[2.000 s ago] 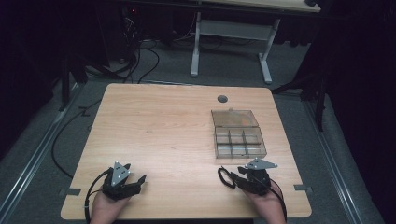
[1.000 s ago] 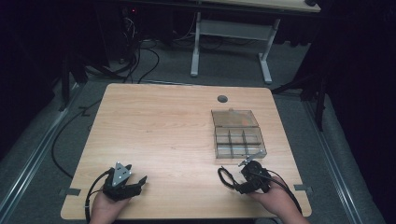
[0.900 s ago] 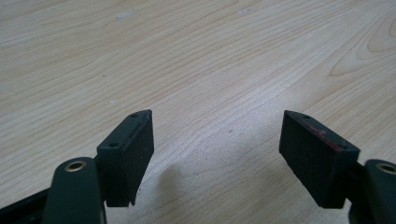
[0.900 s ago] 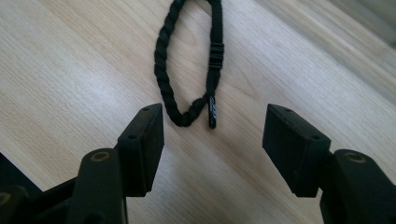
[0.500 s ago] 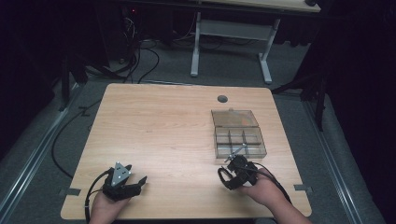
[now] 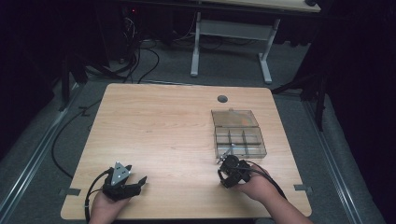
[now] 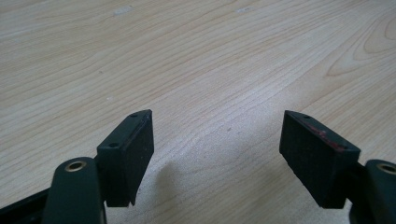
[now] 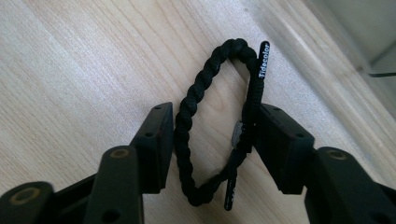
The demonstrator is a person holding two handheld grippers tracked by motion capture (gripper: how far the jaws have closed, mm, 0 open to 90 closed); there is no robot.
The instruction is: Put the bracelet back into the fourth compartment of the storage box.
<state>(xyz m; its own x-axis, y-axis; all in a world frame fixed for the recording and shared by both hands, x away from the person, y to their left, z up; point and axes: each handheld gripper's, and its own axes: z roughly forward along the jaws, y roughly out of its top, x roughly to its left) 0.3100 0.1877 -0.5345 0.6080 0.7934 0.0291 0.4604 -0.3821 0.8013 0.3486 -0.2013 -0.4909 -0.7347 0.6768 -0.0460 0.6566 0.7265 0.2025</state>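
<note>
A black braided bracelet [image 8: 187, 112] lies as an oval loop on the wooden table [image 6: 159, 121], with a "Tidecolor" tag at its far end. My right gripper [image 8: 212, 109] straddles the loop, one jaw touching each side, shut on it. In the high view that gripper [image 6: 224, 173] sits just in front of a clear compartment box [image 6: 240, 140]. My left gripper [image 6: 135, 173] rests at the front left of the table. Its jaws [image 7: 217, 116] stand wide open over bare wood.
The box's lid [image 6: 234, 118] lies folded back behind it. A round cable hole [image 6: 222, 99] is near the table's far edge. Another table's legs [image 6: 229, 42] and cables [image 6: 140, 56] are on the floor beyond.
My right gripper has moved left and forward from the front right onto the bracelet, and its jaws now hold the loop. The left gripper has stayed put.
</note>
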